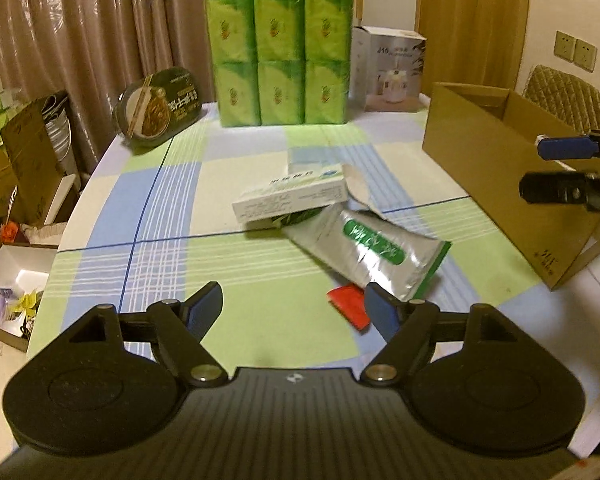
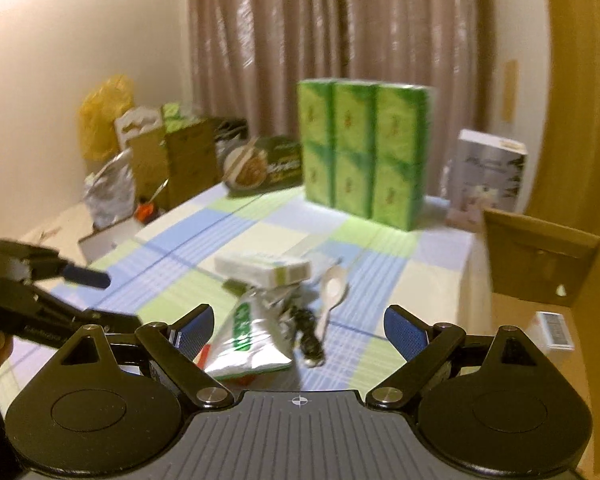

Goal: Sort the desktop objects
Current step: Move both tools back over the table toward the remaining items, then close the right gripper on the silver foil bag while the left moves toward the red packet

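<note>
Your left gripper (image 1: 294, 308) has its jaws spread wide, nothing between them, hovering low over the checked tablecloth (image 1: 164, 216). Your right gripper (image 2: 298, 326) is also spread and empty, jaws framing the pile from above.

Key relation: the silver pouch (image 1: 374, 256) lies just ahead and right of the left jaws, its long axis running diagonally, near end pointing toward the left gripper's right finger (image 1: 382, 308). In the right wrist view that same pouch (image 2: 252, 336) sits almost centred between the jaws, long axis roughly in line with the fingers, so the right gripper looks better lined up; likely you'd need to turn to pinch across its width.

The red piece (image 1: 350, 304) touches the left gripper's right finger tip area, partly under the pouch. The white carton (image 1: 290, 198) rests on the pouch's far end, spoon (image 2: 332, 292) beside it. The cardboard box (image 1: 500, 168) stands well to the right, open, one small packet (image 2: 554, 330) inside.
</note>
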The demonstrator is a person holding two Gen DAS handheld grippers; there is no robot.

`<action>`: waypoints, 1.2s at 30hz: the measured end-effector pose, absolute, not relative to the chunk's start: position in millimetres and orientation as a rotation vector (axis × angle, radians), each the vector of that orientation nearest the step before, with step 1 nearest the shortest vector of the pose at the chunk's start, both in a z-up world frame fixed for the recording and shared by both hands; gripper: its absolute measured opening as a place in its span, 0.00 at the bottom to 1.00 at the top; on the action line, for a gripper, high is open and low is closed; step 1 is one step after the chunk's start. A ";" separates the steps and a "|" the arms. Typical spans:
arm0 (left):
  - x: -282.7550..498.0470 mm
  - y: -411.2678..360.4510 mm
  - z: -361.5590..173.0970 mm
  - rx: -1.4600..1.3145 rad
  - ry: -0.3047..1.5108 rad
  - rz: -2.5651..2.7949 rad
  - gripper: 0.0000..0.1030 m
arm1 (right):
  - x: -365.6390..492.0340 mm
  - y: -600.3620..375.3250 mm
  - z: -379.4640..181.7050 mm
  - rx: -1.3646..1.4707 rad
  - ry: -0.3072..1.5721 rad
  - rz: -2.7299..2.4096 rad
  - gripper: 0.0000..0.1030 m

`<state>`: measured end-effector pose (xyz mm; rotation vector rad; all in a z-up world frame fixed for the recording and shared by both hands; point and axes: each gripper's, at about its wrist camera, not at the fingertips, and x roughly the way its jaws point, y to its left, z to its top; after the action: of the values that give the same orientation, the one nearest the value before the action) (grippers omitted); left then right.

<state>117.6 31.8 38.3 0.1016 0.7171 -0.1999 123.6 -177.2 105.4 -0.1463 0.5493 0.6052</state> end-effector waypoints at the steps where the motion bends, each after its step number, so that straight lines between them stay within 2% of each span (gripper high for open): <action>1: 119.4 32.7 36.1 0.104 0.720 -0.199 0.73 | 125.3 -172.7 102.6 -0.158 0.561 0.614 0.87; 31: 168.3 45.2 11.2 0.072 0.807 -0.197 0.80 | 224.3 -90.4 16.8 -0.242 0.867 0.761 0.87; 35: 170.9 41.0 8.5 0.066 0.819 -0.206 0.81 | 231.5 -86.7 9.4 -0.244 0.895 0.753 0.86; 36: 171.2 39.7 7.5 0.067 0.822 -0.210 0.81 | 233.6 -86.2 8.0 -0.238 0.903 0.752 0.84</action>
<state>171.2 39.7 7.5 0.0666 0.8221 -0.2105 233.6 -86.2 8.0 -0.2376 0.9033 0.7523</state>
